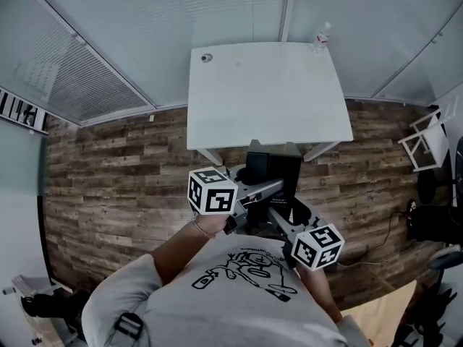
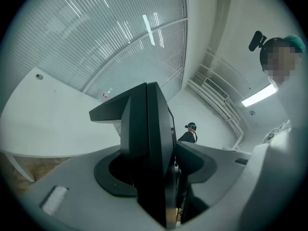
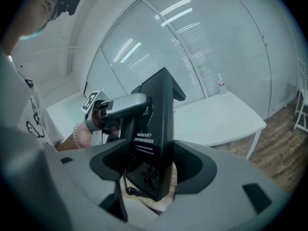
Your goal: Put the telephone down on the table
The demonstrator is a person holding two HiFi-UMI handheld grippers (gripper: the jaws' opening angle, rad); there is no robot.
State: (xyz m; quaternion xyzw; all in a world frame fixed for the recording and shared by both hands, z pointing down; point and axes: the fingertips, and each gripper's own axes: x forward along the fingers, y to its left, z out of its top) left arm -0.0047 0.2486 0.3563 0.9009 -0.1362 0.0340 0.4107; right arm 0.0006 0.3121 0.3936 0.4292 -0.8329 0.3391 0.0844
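The black telephone [image 1: 273,170] hangs in the air just short of the white table's [image 1: 268,100] near edge, held on edge between both grippers. My left gripper [image 1: 269,187] reaches in from the left and is shut on the telephone [image 2: 144,138], whose body fills the gap between the jaws of the left gripper [image 2: 156,170]. My right gripper [image 1: 273,214] comes from the lower right and is shut on the telephone's [image 3: 154,129] lower part, a coiled cord dangling under it. In the right gripper view, the left gripper's grey finger [image 3: 122,105] lies against the telephone's far side.
A water bottle [image 1: 321,37] stands at the table's far right corner and a small round thing [image 1: 207,58] at its far left. Glass walls with blinds close the room behind. A white chair [image 1: 423,139] and dark gear [image 1: 434,219] stand at the right on the wooden floor.
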